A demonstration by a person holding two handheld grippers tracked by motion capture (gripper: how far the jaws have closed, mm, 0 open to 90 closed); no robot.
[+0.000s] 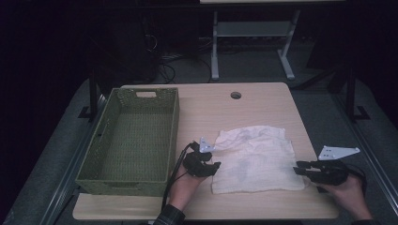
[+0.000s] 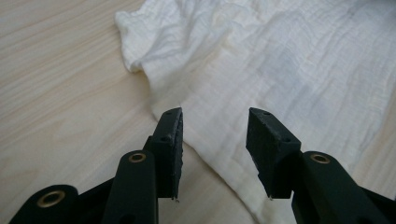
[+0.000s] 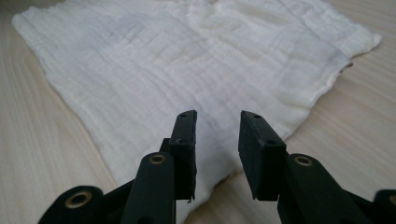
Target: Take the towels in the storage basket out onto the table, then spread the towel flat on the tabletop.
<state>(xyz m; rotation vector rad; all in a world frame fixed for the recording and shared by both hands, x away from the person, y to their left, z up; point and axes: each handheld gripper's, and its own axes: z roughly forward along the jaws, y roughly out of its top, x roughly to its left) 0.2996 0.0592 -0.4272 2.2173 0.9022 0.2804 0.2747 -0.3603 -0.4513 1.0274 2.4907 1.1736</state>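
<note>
Cloth: white cloth (image 1: 256, 159) lies flat at table centre, right of green basket (image 1: 129, 138).
Handling: looks light, limp; pinch corners.
Left gripper (image 1: 209, 165): at cloth's 9 o'clock edge, jaws apart.
Right gripper (image 1: 302, 169): at 4 o'clock corner, jaws apart.

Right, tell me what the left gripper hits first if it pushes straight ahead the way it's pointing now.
Most likely the white cloth. The left gripper has its jaws open and aimed at the cloth's near edge on the table, with nothing between them. How high the jaws sit above the cloth is unclear.
</note>
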